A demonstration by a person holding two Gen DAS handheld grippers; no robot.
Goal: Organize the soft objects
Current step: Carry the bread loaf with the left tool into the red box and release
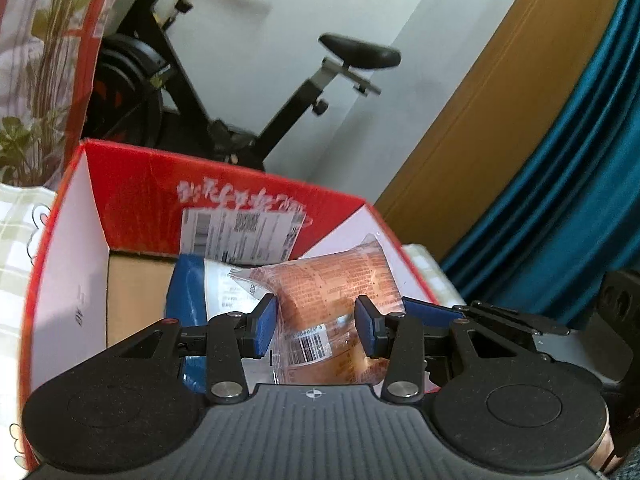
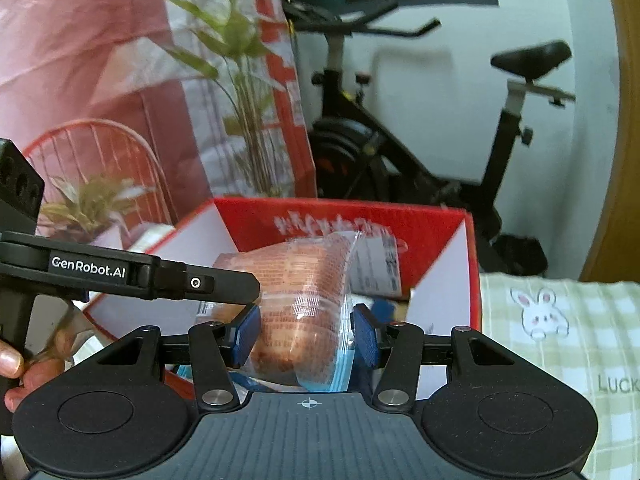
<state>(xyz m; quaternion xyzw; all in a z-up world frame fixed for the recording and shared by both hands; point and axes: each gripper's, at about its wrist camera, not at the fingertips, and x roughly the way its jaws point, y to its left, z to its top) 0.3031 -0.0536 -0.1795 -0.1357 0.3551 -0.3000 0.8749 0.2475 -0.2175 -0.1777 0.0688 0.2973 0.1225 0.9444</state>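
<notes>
A clear-wrapped packet of orange-brown bread (image 1: 332,292) hangs over the open red cardboard box (image 1: 224,184). My left gripper (image 1: 316,328) is shut on it, blue pads pressing both sides near the barcode. In the right wrist view the same packet (image 2: 304,292) sits between the pads of my right gripper (image 2: 306,336), also shut on it. The left gripper's black finger (image 2: 224,284) crosses in front of the packet's left end. A blue and white packet (image 1: 188,292) lies inside the box. The box (image 2: 440,220) has white inner walls and a shipping label (image 1: 240,236).
A black exercise bike (image 1: 288,112) stands behind the box against a white wall. A leafy plant (image 2: 236,80) and a red wire chair (image 2: 92,160) are on the left. A checked cloth with a rabbit (image 2: 540,312) covers the surface. A hand (image 2: 16,364) holds the left gripper.
</notes>
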